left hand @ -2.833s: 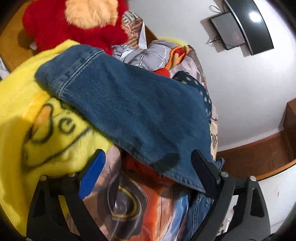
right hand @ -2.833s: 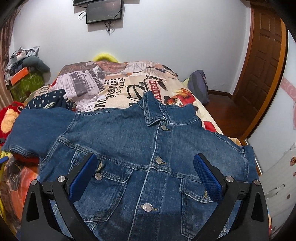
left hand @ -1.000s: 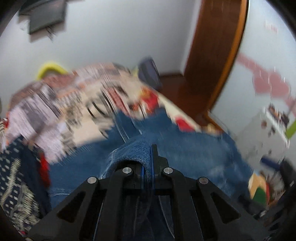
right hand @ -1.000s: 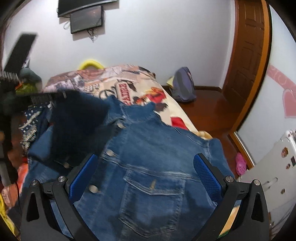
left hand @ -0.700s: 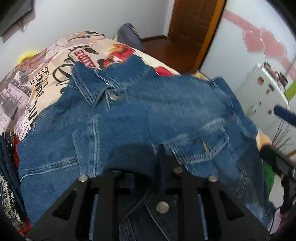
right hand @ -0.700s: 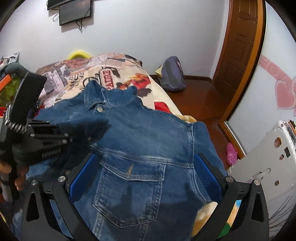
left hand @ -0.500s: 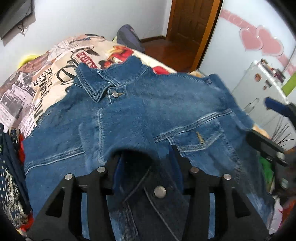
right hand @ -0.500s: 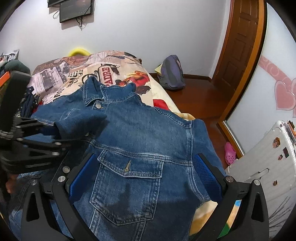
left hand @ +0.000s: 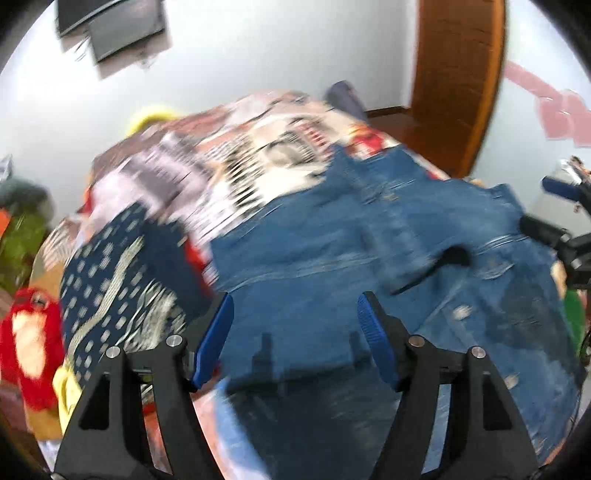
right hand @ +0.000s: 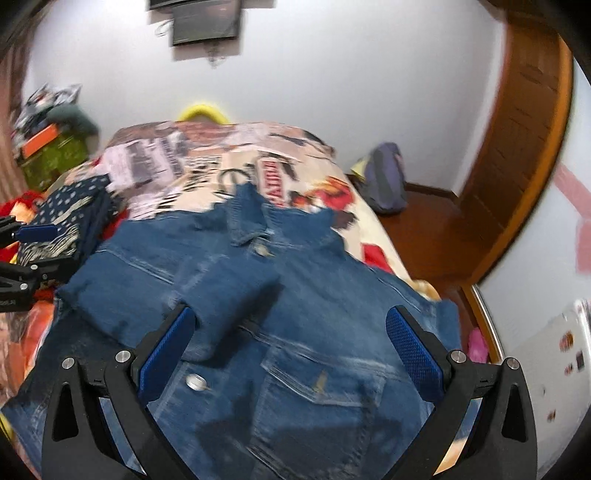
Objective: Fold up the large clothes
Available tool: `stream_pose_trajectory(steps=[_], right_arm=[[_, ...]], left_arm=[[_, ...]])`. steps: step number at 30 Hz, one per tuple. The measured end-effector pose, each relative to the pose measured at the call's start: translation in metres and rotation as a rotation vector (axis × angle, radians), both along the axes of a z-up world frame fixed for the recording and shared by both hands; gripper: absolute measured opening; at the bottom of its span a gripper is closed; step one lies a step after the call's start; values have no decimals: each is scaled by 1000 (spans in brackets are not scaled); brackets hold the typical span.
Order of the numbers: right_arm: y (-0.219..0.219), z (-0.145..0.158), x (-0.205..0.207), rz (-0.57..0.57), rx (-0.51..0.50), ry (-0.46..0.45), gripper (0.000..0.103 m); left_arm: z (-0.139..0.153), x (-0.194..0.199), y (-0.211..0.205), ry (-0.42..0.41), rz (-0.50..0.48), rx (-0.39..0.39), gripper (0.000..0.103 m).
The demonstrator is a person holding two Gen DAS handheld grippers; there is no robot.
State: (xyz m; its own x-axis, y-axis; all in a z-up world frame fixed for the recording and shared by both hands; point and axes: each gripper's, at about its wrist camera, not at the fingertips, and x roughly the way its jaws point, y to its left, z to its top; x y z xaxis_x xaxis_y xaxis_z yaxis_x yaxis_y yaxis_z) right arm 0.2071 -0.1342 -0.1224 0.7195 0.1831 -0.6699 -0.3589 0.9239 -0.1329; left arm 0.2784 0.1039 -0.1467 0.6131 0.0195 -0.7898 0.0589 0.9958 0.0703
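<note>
A blue denim jacket (right hand: 303, 325) lies front up on the bed, collar toward the far wall. Its left sleeve (right hand: 207, 299) is folded across the chest. In the left wrist view the jacket (left hand: 369, 258) is blurred by motion. My left gripper (left hand: 295, 332) is open and empty above the jacket's left side. It also shows at the left edge of the right wrist view (right hand: 22, 254). My right gripper (right hand: 288, 347) is open and empty over the lower front of the jacket, and it shows in the left wrist view (left hand: 554, 210).
The bed has a printed cover (right hand: 221, 162). A folded dark dotted garment (right hand: 66, 218) and a red plush toy (left hand: 29, 339) lie at the left. A backpack (right hand: 384, 184) sits on the wooden floor by the door (right hand: 517, 122). A screen (right hand: 203, 18) hangs on the wall.
My left gripper carried the sleeve across the jacket's chest, opened and let it go, then drew back to the left. My right gripper stayed open above the jacket.
</note>
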Motion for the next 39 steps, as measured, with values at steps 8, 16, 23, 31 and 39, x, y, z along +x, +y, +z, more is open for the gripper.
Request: stream_pose_trajectory(steps=[8, 16, 23, 31, 39], right_arm=[[69, -38, 26, 155, -166, 73, 101], [106, -85, 43, 266, -335, 197, 99], [97, -103, 54, 267, -411, 188, 53], [95, -36, 76, 192, -124, 53, 11], [45, 30, 94, 87, 67, -50, 9]], left_arm=[[-58, -30, 57, 116, 124, -44, 69], [-93, -41, 70, 180, 173, -102, 69], [-99, -29, 71, 162, 190, -78, 69], [-101, -10, 73, 156, 232, -72, 69], [-92, -4, 62, 121, 241, -36, 69]])
